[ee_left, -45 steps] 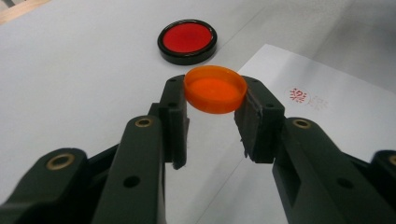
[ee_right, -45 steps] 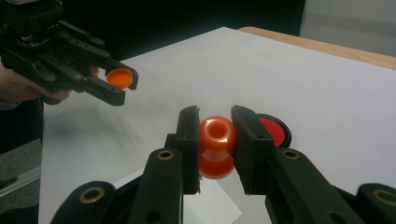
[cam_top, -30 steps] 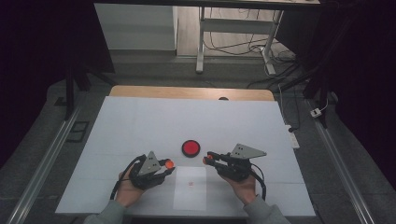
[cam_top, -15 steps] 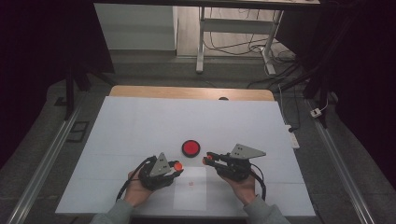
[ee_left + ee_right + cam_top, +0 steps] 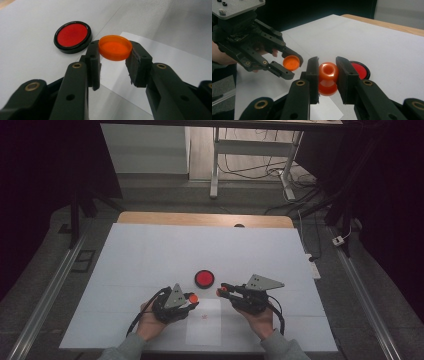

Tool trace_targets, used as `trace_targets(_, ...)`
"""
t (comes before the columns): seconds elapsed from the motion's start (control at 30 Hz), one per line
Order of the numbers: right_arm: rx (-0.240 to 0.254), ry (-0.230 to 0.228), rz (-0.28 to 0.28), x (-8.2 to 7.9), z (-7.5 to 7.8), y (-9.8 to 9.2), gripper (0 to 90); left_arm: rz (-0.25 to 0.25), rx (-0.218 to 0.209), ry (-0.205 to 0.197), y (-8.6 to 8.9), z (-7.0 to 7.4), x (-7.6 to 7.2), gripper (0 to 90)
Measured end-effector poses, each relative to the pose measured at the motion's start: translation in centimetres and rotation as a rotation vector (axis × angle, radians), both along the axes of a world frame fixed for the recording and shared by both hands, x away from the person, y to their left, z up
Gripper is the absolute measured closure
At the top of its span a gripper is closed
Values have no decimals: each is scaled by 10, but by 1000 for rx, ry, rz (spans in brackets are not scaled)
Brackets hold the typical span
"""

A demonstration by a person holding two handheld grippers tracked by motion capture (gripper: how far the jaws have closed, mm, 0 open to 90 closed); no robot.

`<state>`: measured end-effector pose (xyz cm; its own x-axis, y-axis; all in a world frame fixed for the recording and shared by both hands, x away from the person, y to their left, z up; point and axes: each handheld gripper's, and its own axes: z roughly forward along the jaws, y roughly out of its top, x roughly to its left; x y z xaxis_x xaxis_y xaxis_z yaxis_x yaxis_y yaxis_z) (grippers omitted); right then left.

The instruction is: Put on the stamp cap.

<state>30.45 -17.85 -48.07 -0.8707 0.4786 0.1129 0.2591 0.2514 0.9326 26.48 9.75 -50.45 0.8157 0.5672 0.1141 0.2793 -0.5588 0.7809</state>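
Beside the red disc (image 5: 204, 278) — left hand-held gripper (image 5: 192, 298), clamped on an orange cap (image 5: 115, 47), now nearer the right (image 5: 220, 291), clamped on an orange bottle (image 5: 328, 78).

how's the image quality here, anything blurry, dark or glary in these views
High view: dim, the room around the white table nearly black, the grippers small and soft. Left gripper view: the orange cap and red disc are sharp, the near jaws blurred. Right gripper view: small glare spots on the glossy orange bottle, background dark, the left gripper beyond reasonably clear.
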Motion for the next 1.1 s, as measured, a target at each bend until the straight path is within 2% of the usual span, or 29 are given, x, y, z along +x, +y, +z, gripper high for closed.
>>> trace_targets(0.33,-4,1,0,0,-1,0,720,-23,2,4,-15,-1,5,645)
trace_targets(1.1,-7,3,13,-1,-2,4,720,-36,2,11,-23,-3,6,645)
